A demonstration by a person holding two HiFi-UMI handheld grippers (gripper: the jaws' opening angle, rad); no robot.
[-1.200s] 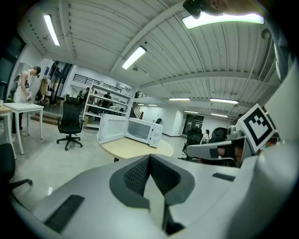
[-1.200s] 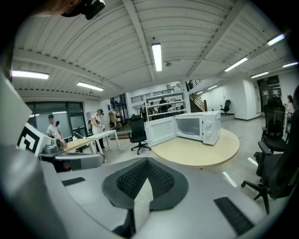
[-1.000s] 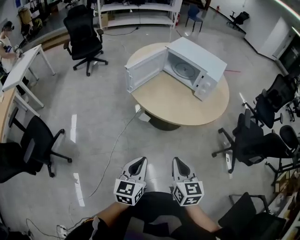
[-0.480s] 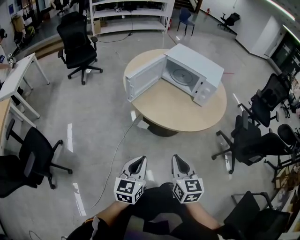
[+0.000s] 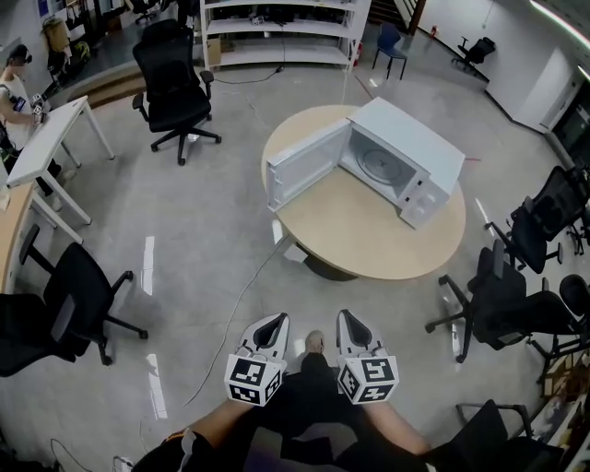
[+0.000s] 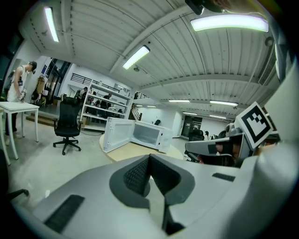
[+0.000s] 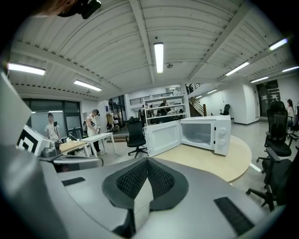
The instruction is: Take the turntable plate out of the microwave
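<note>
Microwave door (image 5: 309,166) at table (image 5: 369,235) edge (open)

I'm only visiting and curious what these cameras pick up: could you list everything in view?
microwave: one, white, door open, on the round table
turntable plate: one, pale, inside the microwave
round table: one, light wood, mid-room
office chairs: at least five, black, scattered around
shelving: one unit, white, far end
blue chair: one, beside the shelving
desk: one, white, left side, with a person beside it
cable: one, pale, on the floor
left gripper: one, grey-white, shut, empty
right gripper: one, grey-white, shut, empty
</note>
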